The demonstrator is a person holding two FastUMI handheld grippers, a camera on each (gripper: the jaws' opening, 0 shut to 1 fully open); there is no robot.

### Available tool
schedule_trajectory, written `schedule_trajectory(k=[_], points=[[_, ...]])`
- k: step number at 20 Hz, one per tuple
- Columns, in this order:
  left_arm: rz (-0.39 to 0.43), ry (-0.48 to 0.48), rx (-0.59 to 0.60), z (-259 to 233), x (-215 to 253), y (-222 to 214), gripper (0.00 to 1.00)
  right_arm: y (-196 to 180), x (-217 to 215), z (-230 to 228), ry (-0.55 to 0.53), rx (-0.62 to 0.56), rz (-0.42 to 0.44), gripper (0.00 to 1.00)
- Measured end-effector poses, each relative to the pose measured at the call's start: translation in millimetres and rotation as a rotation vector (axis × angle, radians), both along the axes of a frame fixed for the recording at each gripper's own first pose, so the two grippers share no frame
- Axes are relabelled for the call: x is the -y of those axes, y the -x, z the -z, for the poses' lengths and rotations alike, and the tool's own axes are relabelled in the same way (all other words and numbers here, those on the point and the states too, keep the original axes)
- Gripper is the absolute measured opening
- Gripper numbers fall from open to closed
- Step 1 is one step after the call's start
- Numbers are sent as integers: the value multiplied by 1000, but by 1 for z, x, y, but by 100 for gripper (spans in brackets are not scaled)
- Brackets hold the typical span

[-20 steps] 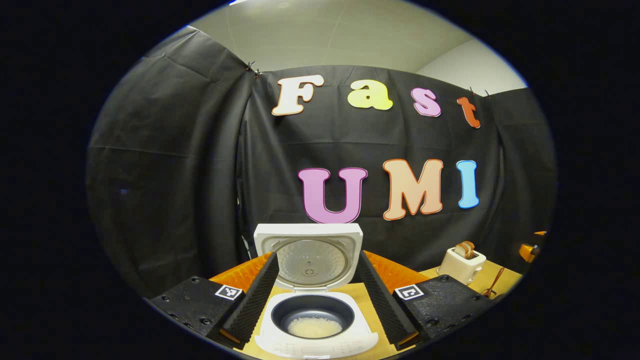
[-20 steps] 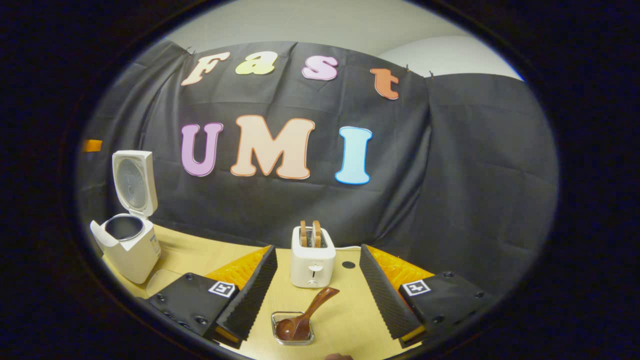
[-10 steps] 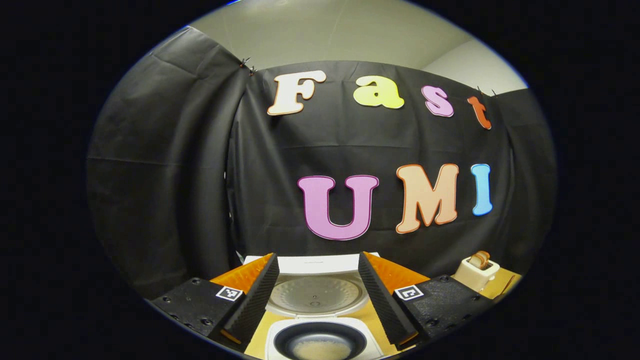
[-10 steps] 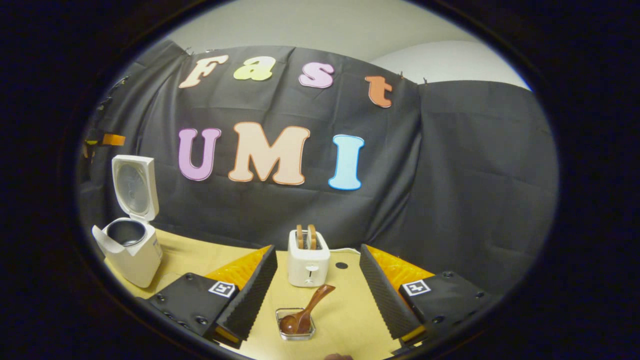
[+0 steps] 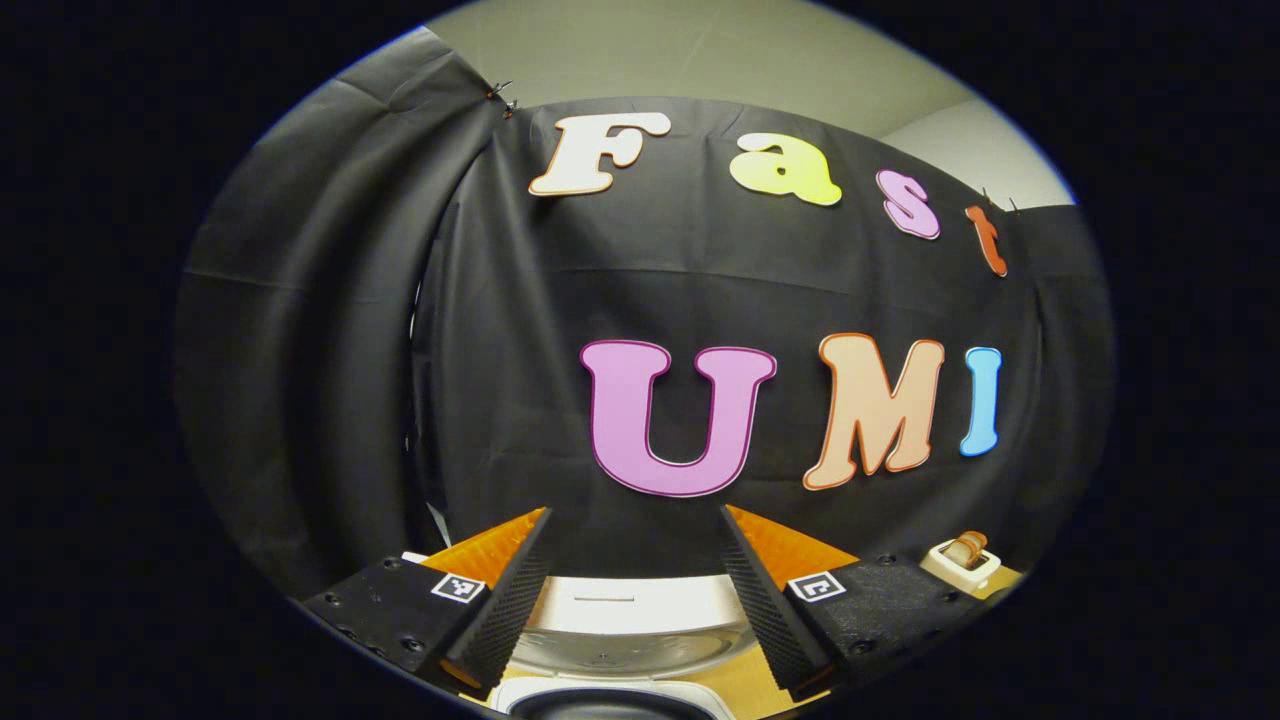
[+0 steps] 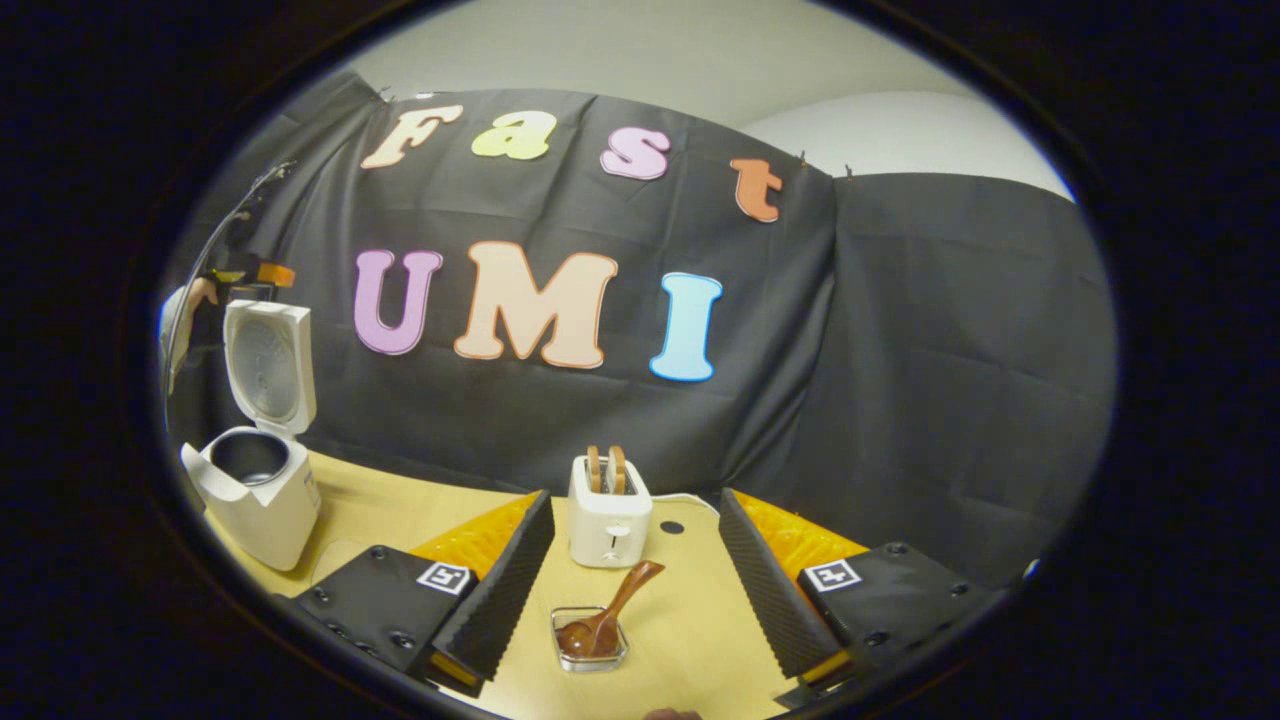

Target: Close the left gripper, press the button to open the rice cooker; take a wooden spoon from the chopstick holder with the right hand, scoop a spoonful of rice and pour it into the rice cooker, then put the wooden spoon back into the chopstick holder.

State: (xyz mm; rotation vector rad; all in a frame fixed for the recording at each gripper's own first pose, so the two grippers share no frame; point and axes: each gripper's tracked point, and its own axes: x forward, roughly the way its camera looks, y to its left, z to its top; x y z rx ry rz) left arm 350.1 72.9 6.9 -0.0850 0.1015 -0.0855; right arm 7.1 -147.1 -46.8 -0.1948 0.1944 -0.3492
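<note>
Left gripper (image 5: 632, 590) risen above open rice cooker (image 6: 255, 480), both grippers spread wide, empty, wooden spoon (image 6: 607, 620) ahead of right gripper (image 6: 634, 590).

White rice cooker (image 6: 255, 480) lid raised upright, wooden spoon (image 6: 607, 617) leaning bowl-down in clear chopstick holder (image 6: 589, 640)

A white toaster (image 6: 609, 512) (two browned slices standing upright in its slots) sits on the wooden table (image 6: 690, 620) near the far edge, by the black cloth wall (image 6: 900, 380).
</note>
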Motion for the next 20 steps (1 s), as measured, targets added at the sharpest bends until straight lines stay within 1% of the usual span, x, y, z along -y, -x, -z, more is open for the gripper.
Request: schedule_trajectory(k=[1,5,6,10,15,20], points=[[-8,-12,-11,6,-1,-4,94,-2,-1,0,6,-1,-5,100],[-36,-62,-54,24,-6,-12,94,-9,-7,1,6,-4,-29,100],[-35,-65,-54,23,-5,-11,92,-12,-9,3,-1,-2,-35,100],[-41,-61,-84,25,-5,0,93,-24,-19,5,-29,9,-78,100],[-54,-47,-85,26,-3,33,93,-35,-29,10,-46,17,-140,100],[-60,-18,-104,36,-1,81,93,-43,-35,19,-121,18,-188,100]])
